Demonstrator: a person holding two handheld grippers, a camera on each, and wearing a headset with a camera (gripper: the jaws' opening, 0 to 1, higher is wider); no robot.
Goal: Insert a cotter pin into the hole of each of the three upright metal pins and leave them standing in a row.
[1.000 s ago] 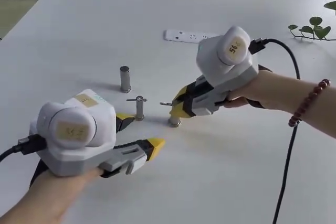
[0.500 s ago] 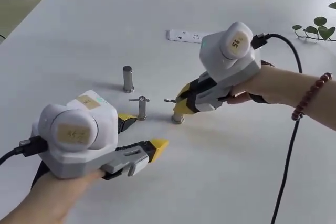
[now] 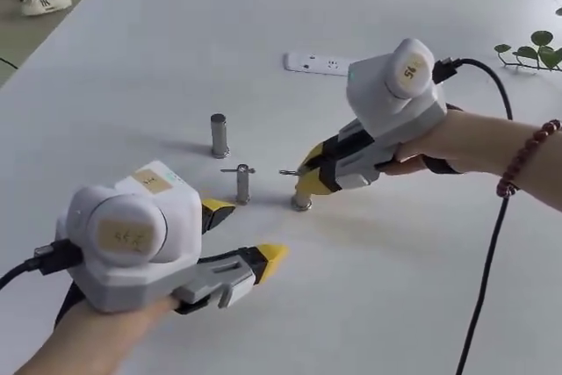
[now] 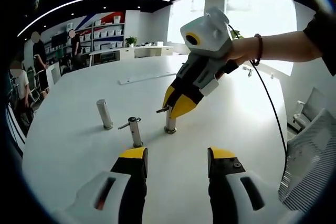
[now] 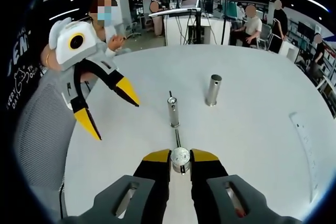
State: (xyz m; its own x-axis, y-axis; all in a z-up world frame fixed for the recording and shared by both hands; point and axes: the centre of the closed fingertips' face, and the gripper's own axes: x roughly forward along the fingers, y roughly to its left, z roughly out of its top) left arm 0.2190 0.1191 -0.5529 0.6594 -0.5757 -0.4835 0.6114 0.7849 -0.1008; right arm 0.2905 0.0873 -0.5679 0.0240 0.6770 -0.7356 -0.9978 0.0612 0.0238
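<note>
- The right gripper (image 3: pixel 307 183) has stayed at the near pin (image 3: pixel 301 203) for the last second. Only the view has slid a little.
- Its jaws are squeezed shut round the top of that pin. I cannot tell if they also pinch the head of the second cotter pin (image 3: pixel 286 172).
- That cotter pin pokes out of the near pin toward 9 o'clock, just as far as before. I think it is through the hole, so letting go looks like the next move.
- The left gripper (image 3: pixel 244 231) still waits at 6 o'clock from the middle pin (image 3: pixel 243 184). Its jaws are wide apart and hold nothing.
- The middle pin has the first cotter pin (image 3: pixel 238 169) across its top.
- The far pin (image 3: pixel 219 134) stands at 11 o'clock from the middle pin, with no cotter pin that I can see. So two pins look done and one is left.
- All three pins stand up in a slanted row on the white table (image 3: pixel 395 287).
</note>
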